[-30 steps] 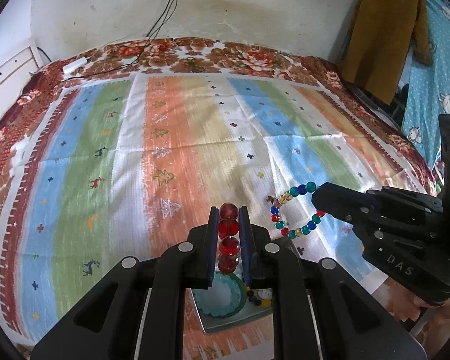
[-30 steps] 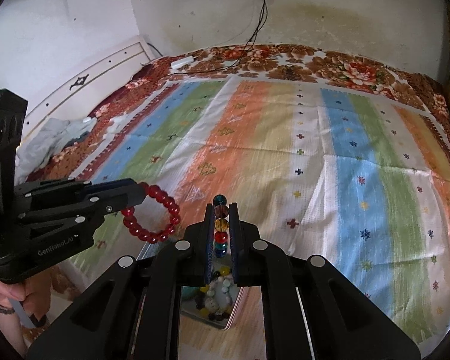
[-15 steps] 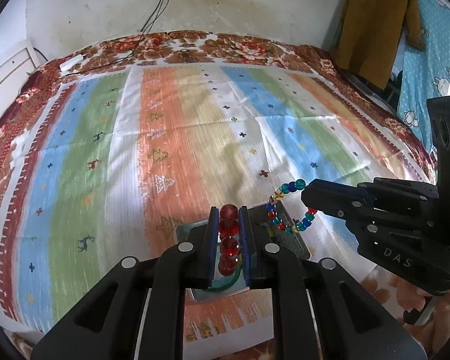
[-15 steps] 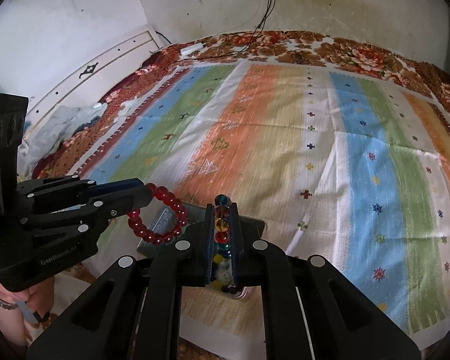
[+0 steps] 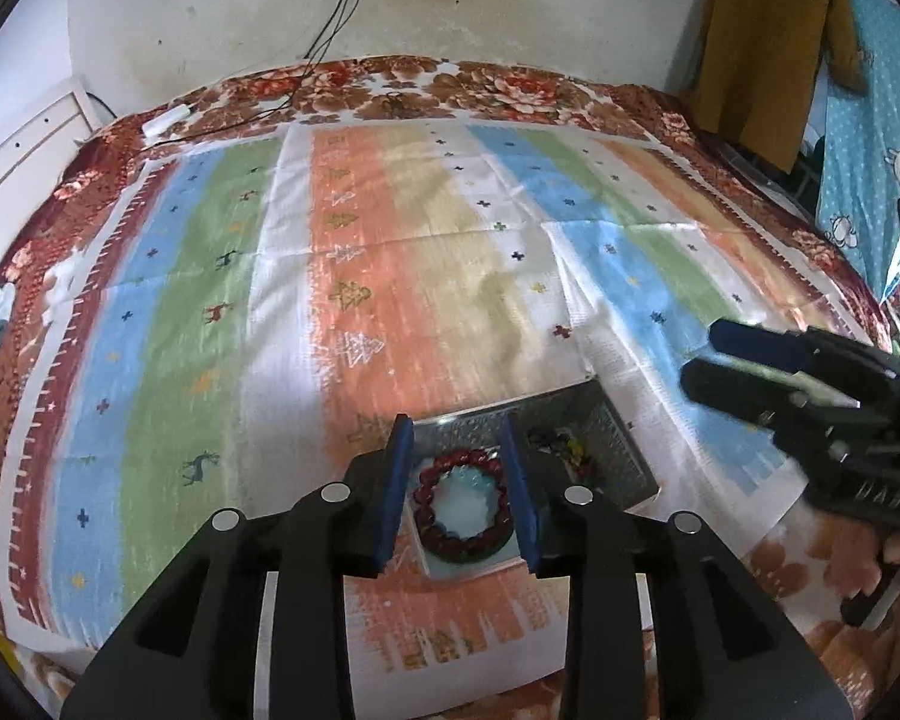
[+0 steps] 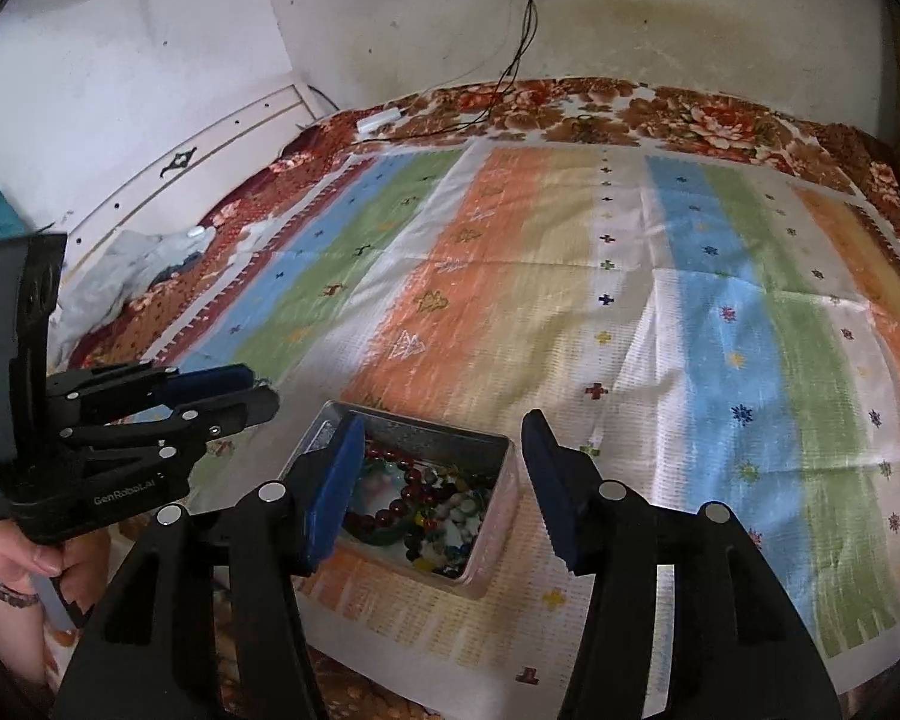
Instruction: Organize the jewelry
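A metal jewelry tin [image 6: 500, 461] sits on the striped cloth near the front edge. Inside it lies a red bead bracelet [image 5: 461, 519], also in the right wrist view [image 6: 397, 504], on a pale green ring, with multicolored beads [image 6: 450, 525] beside it. My left gripper [image 5: 459, 489] is open and empty just above the tin; it also shows in the right wrist view [image 6: 234, 393]. My right gripper [image 6: 444, 474] is open and empty above the tin, and it appears at the right of the left wrist view [image 5: 705, 363].
The striped cloth [image 5: 390, 276] covers a floral bedspread [image 5: 498, 84]. A white charger and cables [image 5: 168, 117] lie at the far left. Clothes hang at the far right [image 5: 768, 42]. A white headboard [image 6: 168, 180] and crumpled fabric [image 6: 132, 264] lie to the left.
Both grippers have opened and let go of their bracelets. The red bracelet and the multicolored bracelet now lie in the tin. Both grippers have drawn back a little.
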Available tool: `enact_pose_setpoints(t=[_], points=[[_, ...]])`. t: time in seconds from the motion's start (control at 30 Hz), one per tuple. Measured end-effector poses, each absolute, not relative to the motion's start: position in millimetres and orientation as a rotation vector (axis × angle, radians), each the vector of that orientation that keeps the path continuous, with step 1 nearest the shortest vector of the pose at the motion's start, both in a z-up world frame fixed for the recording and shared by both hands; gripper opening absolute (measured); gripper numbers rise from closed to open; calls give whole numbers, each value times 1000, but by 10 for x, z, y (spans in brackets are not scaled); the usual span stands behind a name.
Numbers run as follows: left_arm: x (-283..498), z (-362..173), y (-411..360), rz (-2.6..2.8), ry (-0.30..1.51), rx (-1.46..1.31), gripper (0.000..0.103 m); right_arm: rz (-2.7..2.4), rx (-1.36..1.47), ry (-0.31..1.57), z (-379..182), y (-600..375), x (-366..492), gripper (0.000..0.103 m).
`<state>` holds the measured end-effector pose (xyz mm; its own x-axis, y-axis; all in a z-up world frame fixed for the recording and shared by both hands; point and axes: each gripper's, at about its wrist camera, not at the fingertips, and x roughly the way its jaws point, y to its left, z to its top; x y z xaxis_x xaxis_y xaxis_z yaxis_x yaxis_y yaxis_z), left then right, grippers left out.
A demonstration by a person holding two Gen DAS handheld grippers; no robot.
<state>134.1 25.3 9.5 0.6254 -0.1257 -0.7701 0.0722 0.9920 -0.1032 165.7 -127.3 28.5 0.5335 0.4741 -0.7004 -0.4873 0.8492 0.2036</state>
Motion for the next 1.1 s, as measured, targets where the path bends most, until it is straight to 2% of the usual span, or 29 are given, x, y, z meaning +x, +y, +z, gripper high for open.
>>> enact_pose_setpoints(t=[0.03, 0.13, 0.2, 0.3, 0.37, 0.53, 0.83, 1.1], points=[[1320, 88, 261, -113, 887, -63, 36, 573, -17, 829, 282, -1290, 1646, 58], [1246, 82, 281, -112, 878, -65, 59, 571, -22, 815, 279, -1328, 1586, 62], [1205, 85, 294, -127, 872, -74, 70, 600, 1, 817, 273, -1360, 1555, 65], [1145, 80, 340, -153, 868, -104, 82, 607, 6, 804, 274, -1404, 1486, 72], [1098, 73, 360, -145, 863, -101, 85, 602, -6, 791, 276, -1419, 1432, 78], [982, 73, 329, -143, 842, -70, 97, 590, -23, 768, 277, -1455, 1323, 85], [783, 74, 234, -123, 801, -5, 97, 573, -68, 716, 265, -1513, 1076, 97], [623, 73, 179, -86, 771, -8, 97, 564, -60, 706, 225, -1580, 918, 97]])
